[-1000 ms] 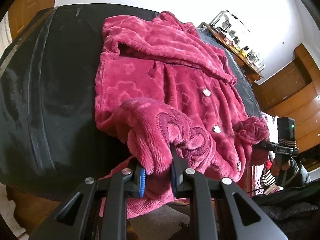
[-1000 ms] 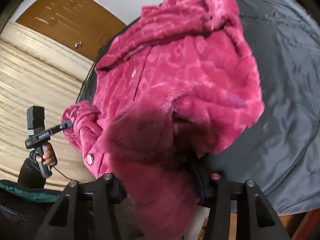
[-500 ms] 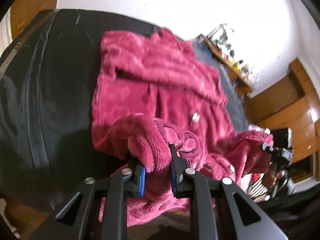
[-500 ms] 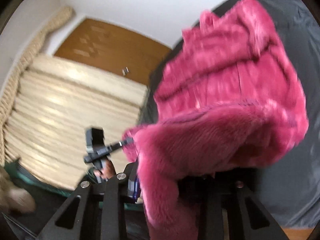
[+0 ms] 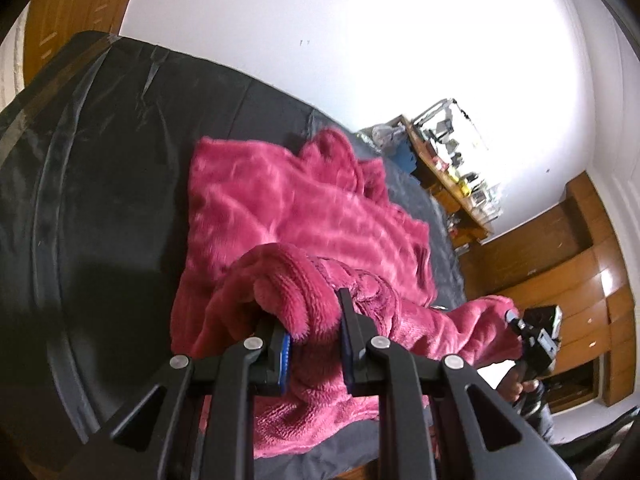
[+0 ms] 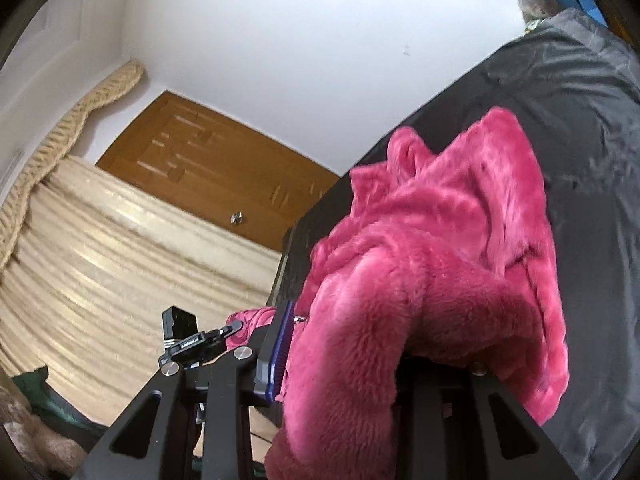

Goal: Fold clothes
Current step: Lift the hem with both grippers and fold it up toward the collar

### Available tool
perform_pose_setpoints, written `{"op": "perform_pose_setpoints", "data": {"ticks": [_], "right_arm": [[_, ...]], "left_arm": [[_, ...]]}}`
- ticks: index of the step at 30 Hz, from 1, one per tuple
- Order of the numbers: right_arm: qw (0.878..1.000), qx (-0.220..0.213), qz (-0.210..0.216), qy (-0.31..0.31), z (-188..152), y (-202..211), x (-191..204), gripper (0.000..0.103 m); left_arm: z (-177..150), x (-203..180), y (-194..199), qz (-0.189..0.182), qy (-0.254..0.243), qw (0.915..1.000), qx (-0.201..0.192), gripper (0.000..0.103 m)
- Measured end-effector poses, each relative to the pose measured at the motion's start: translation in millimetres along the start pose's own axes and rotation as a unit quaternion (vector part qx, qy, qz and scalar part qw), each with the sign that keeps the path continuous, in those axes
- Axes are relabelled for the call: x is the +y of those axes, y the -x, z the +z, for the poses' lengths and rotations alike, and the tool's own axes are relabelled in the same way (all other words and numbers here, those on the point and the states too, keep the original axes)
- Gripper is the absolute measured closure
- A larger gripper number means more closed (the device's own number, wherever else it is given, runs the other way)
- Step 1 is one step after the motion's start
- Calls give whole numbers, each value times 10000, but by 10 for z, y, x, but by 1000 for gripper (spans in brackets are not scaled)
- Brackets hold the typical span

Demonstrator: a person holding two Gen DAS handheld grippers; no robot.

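a: state of the left gripper (image 5: 314, 332)?
b: clenched on a thick fold of the pink fleece garment (image 5: 304, 216). the plush bulges out between and over the two fingers (image 5: 347, 320).
a: state of the right gripper (image 6: 344, 344)?
b: clenched on another bunch of the same garment. the left finger's blue pad presses against the fleece; the right finger is buried under the pile.
a: location of the garment?
b: its far part lies on the black cover (image 5: 100, 184) of the bed; the near edge is lifted off it at both grip points, draping between the two grippers. a loose flap hangs below the left gripper.
a: surroundings?
b: white wall (image 6: 320, 40), wooden door (image 6: 216, 176), cream curtain (image 6: 112, 264) to the left; a cluttered wooden shelf (image 5: 452, 176) beyond the bed.
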State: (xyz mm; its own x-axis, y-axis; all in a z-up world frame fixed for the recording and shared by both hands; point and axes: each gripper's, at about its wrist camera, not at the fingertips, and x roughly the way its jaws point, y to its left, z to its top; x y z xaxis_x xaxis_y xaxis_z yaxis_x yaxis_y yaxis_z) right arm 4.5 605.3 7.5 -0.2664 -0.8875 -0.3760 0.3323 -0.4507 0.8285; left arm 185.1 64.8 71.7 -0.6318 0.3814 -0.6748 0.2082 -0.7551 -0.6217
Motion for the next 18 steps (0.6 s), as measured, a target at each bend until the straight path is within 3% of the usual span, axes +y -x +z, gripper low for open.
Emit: {"op": "perform_pose_setpoints", "data": {"ticks": [8, 14, 18], "right_arm": [[9975, -177, -525, -434, 371, -284, -272, 69], [9904, -303, -1098, -781, 519, -485, -626, 69], [9847, -134, -1472, -925, 531, -634, -824, 69]], "left_arm": [[546, 166, -541, 72, 322, 9991, 254, 81], [750, 388, -947, 150, 595, 9970, 466, 81], [794, 520, -1167, 241, 708, 9950, 656, 79]]}}
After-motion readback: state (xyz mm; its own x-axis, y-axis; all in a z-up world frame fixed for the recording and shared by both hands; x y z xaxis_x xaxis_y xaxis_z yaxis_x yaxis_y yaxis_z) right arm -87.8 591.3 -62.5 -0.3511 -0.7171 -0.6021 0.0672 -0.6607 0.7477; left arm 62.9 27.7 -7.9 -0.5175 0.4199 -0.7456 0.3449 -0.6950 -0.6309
